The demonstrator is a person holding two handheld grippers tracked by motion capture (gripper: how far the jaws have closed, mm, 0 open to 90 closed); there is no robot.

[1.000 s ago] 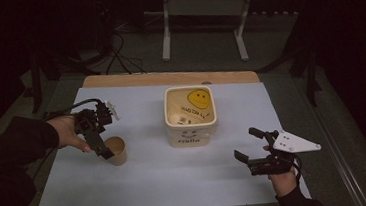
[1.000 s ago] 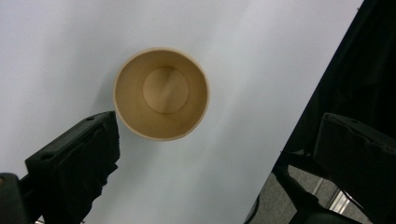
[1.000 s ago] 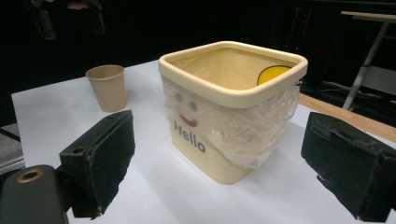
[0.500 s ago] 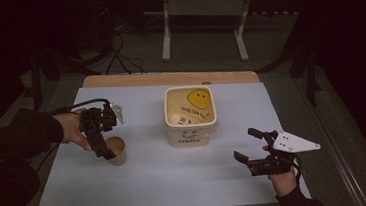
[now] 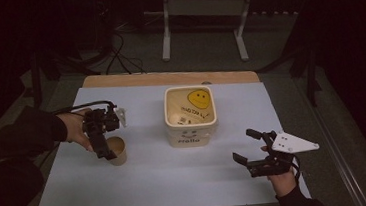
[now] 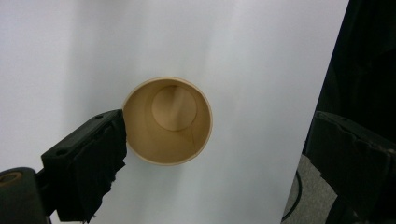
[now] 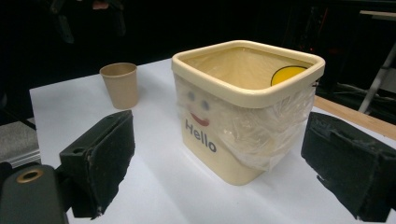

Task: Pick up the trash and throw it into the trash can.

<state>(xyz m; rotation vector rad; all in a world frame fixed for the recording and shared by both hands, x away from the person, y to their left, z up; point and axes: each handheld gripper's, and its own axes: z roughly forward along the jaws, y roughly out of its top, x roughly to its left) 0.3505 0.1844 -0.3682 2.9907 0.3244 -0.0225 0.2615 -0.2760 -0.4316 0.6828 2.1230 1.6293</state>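
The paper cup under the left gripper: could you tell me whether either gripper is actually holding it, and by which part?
Nothing is held. The left gripper, jaws just closing, straddles the paper cup without pinching it; one jaw is at its rim, the other well apart. The right gripper is open and empty.

The brown paper cup (image 5: 117, 150) stood upright and empty on the pale surface (image 5: 158, 185), its round rim open to the top and its flat bottom bare inside. It sat toward the left side of the surface, well apart from the cream tub. My left tongs (image 6: 215, 140) hung over it, one pad just beside its rim.
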